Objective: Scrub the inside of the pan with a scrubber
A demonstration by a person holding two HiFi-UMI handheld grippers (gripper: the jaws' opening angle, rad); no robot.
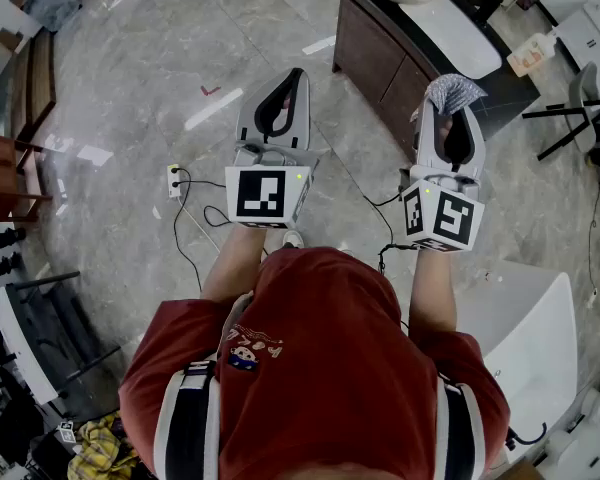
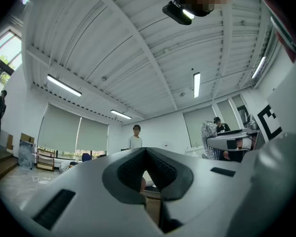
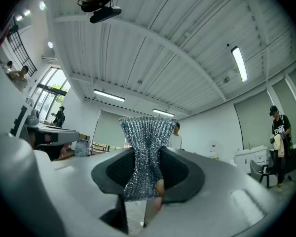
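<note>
I hold both grippers in front of my body, above the grey marble floor [image 1: 120,98], and both point away from me. The two are apart, side by side, and the right one is a little further to the front.

My left gripper [image 2: 145,150] is closed. In the left gripper view its two dark pads [image 2: 128,169] meet at the tips and nothing is between them. The marker cube [image 1: 263,194] at its back end faces up to the head camera.

My right gripper [image 3: 147,154] is closed on the scrubber [image 3: 147,132], a silver sparkling mesh cloth. The jaws pinch it near its middle. The upper part spreads like a fan above the tips, and the lower part hangs down between the pads. In the head view the scrubber stands out of the gripper's front end, just before the corner of a dark wooden cabinet [image 1: 380,63] with a white top [image 1: 465,33]. A pale bottle [image 1: 530,56] lies near the right end of that top.

On the floor left of my left gripper there is a white power strip [image 1: 174,180] with a black cable. A white tub [image 1: 535,338] is at my right side.

Through the gripper views I see a big room with a white ribbed ceiling [image 2: 138,48]. A person in a white shirt [image 2: 136,138] stands far behind, and a person with a dark cap [image 3: 278,132] is at the right.
</note>
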